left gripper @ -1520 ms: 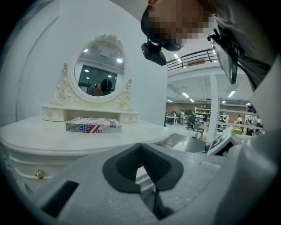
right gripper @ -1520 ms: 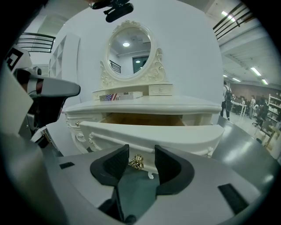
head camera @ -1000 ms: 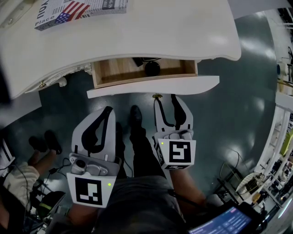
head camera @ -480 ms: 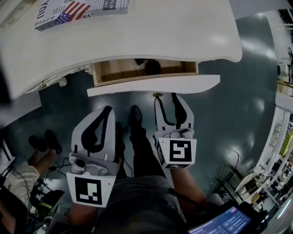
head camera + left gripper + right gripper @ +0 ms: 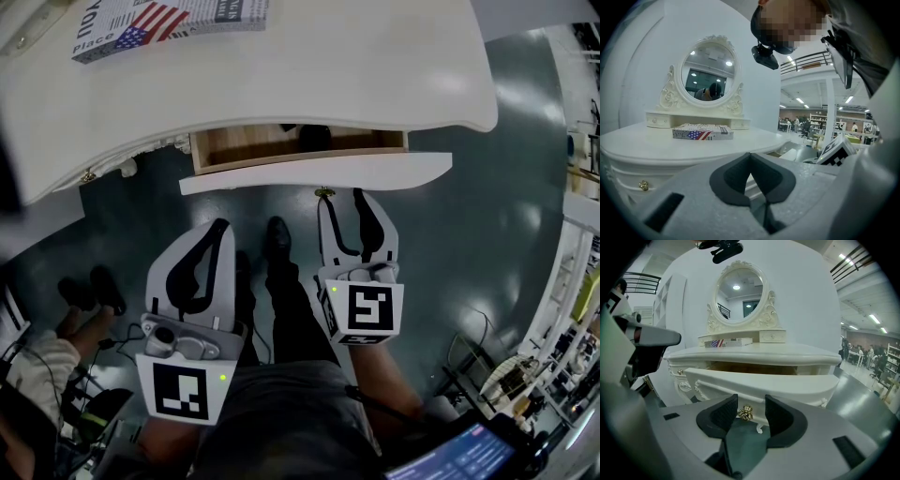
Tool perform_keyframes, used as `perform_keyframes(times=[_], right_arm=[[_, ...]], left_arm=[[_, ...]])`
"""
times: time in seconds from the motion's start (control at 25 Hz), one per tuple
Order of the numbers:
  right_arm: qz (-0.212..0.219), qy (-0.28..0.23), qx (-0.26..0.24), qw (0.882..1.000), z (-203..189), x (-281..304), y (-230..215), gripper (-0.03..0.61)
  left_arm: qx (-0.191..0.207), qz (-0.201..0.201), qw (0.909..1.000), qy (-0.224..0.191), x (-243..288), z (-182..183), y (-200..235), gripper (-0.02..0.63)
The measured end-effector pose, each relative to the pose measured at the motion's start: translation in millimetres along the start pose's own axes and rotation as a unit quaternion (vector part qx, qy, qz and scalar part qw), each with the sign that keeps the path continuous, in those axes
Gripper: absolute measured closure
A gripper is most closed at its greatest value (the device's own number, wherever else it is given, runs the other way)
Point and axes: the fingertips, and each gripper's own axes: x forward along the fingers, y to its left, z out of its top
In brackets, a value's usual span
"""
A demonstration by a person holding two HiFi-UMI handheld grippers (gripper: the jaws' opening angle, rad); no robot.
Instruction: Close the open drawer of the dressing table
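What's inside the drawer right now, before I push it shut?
The drawer shows a bare wooden floor and a dark rounded object at the back, half covered by the tabletop. Anything deeper in is hidden beneath that top.

Bright overhead indoor light, floor glare, strong fisheye edge distortion.

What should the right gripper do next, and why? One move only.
Probably push the right gripper forward against the drawer front to slide it shut: the drawer is partly open, wooden inside showing under the dressing table top, and the open jaws flank its gold knob without gripping it.
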Motion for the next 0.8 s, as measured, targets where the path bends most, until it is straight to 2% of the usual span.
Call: perform_keyframes(times=[0.8], right_arm=[[-0.003, -0.001, -0.006, 1.000, 5, 10, -3, 0.410]], left_arm=[[-0.005, 0.010, 0.9999, 0.002, -1, 0, 12, 0.598]])
